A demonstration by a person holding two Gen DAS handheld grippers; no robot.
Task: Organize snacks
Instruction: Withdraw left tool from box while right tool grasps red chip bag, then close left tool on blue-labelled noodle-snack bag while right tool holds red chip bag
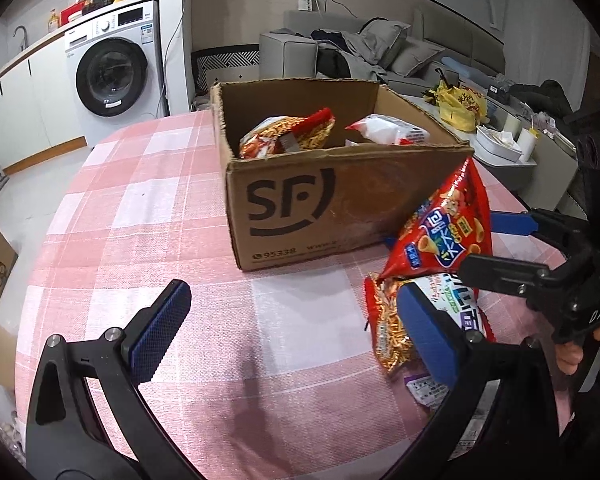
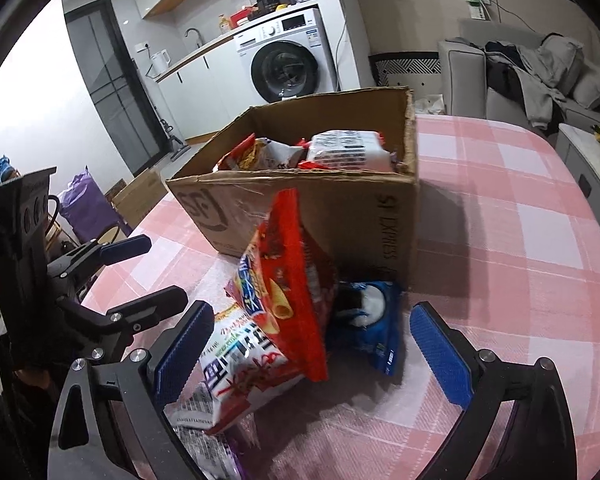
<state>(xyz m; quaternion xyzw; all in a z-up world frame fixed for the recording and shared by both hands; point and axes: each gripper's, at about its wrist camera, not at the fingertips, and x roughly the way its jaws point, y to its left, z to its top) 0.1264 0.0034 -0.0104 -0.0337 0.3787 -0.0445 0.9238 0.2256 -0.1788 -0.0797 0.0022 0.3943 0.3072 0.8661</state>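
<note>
Partly done, I reckon: some packets sit in the cardboard box [image 2: 340, 200], while the red snack bag [image 2: 288, 292] leans against it on the tabletop [image 2: 520, 240], between the spread right hand-held gripper [image 2: 312, 356]; the left hand-held gripper [image 1: 292, 332] gapes empty.

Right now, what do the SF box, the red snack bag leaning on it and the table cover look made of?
SF box: corrugated cardboard, matte brown, with ragged torn rims and a scuffed, shiny tape patch on the front.
Red snack bag: thin printed plastic film, probably foil-lined; glossy, with creases and a crimped seal edge.
Table cover: pink and white check, matte, likely woven cloth; a fine weave seems to show up close.
</note>
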